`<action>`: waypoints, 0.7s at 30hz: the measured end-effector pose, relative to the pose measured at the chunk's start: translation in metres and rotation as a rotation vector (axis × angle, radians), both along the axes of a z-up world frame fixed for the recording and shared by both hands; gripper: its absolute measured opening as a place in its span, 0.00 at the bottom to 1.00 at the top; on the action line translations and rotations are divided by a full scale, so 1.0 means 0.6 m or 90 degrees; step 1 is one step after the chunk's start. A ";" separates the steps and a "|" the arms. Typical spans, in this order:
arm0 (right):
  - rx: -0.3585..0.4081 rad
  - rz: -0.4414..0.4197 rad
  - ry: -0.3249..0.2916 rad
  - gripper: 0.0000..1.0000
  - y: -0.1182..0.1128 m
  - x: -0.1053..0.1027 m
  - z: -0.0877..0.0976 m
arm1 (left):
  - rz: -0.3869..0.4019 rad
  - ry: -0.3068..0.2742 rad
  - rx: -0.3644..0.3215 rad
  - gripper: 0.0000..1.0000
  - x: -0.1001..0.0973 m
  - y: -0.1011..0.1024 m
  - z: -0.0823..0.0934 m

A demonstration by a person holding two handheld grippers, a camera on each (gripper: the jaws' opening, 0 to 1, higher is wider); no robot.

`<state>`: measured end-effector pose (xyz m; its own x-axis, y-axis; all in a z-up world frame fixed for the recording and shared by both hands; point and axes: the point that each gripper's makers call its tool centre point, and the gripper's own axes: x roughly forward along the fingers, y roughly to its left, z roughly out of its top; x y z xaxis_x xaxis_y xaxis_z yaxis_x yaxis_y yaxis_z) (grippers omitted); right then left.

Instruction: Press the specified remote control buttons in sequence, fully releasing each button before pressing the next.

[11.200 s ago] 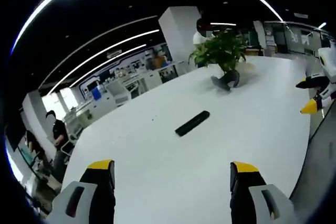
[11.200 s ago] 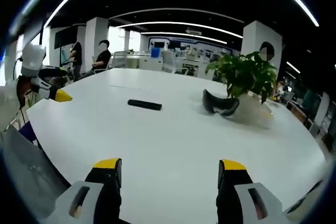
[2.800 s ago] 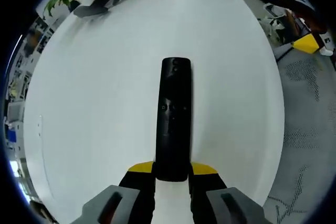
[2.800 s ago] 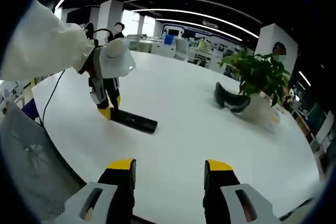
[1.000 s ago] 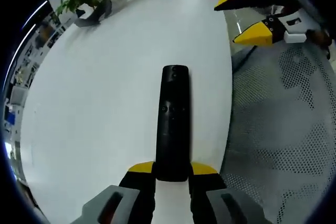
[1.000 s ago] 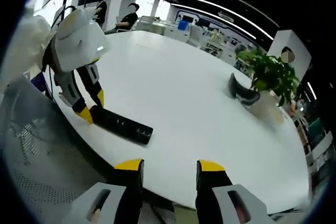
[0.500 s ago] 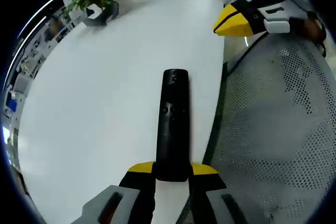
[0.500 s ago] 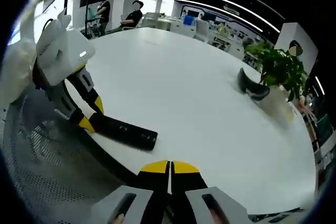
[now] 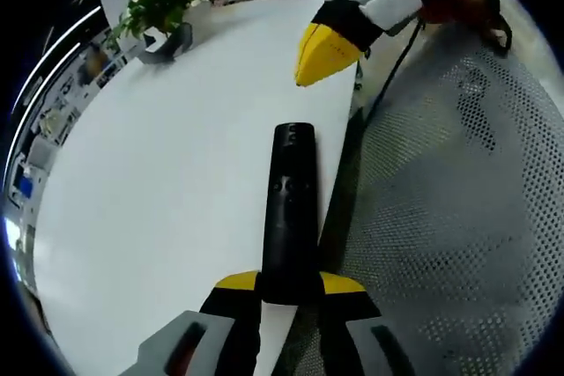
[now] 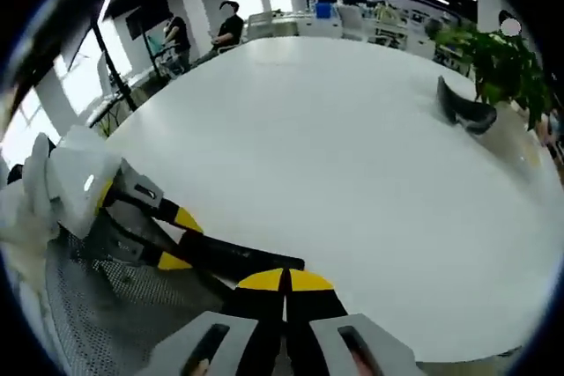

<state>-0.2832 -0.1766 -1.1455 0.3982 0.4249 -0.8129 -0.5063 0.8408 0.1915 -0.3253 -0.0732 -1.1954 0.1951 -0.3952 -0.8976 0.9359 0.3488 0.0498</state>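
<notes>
Left hand-held gripper point(image 9: 289, 286) is clamping the slim black remote control point(image 9: 291, 209) over the white worktop point(image 9: 176, 165) edge, frame centre; right hand-held gripper point(image 10: 284, 281), tips pinched together, is nearing first press — needs lining up on a button.

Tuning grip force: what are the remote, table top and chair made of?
Remote: black, matte, probably plastic; no glare.
Table: smooth white top, likely laminate; soft sheen.
Chair: grey perforated mesh; holes visible.
Left gripper clamps the remote's end.

I see a matt black plastic remote point(image 9: 293, 209), a smooth, slightly glossy white table point(image 9: 167, 165), and perforated grey mesh point(image 9: 458, 217).
</notes>
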 end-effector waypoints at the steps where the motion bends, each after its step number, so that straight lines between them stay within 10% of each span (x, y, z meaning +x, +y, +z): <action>1: 0.002 -0.004 0.008 0.00 0.001 0.003 -0.006 | 0.001 -0.001 -0.003 0.23 0.000 0.000 0.000; 21: 0.078 -0.002 0.132 0.00 0.015 -0.008 -0.040 | 0.014 -0.036 -0.038 0.23 0.000 0.000 0.001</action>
<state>-0.2880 -0.1675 -1.1693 0.2295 0.5243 -0.8200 -0.4423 0.8067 0.3920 -0.3252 -0.0731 -1.1945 0.2538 -0.4423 -0.8602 0.9241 0.3736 0.0805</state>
